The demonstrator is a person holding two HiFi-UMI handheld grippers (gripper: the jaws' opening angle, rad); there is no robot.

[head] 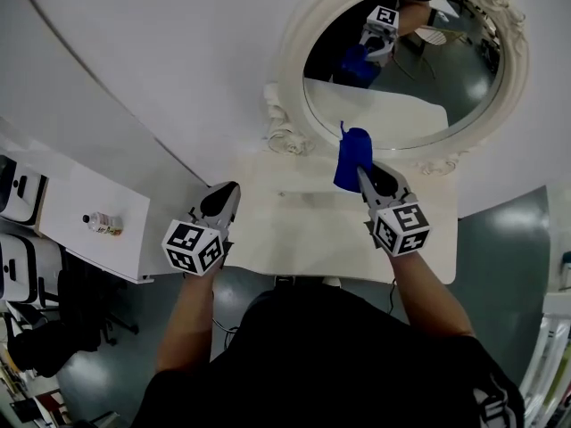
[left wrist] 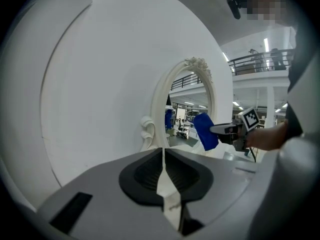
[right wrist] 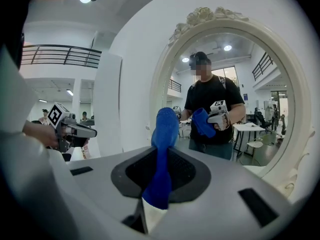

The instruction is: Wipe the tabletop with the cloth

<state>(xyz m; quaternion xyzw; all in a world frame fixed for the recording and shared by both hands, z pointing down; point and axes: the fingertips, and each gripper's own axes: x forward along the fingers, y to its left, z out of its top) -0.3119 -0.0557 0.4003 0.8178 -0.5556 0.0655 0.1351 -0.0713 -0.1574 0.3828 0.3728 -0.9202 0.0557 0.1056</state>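
Over the white tabletop (head: 303, 234), right gripper (head: 363, 175) jaws clamped on one blue cloth (head: 353, 156), held raised before one oval mirror (head: 291, 78). Left gripper (head: 234, 188) jaws closed together, nothing between them. One bottle (head: 103, 224) well apart, far left.

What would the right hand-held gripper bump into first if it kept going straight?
Probably the mirror; the blue cloth pinched in the right hand-held gripper would touch it first. Distance is hard to judge.

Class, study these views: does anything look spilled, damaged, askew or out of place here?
Nothing stands out. The blue cloth is pinched in the right tongs over the white table; no spill or damage shows.
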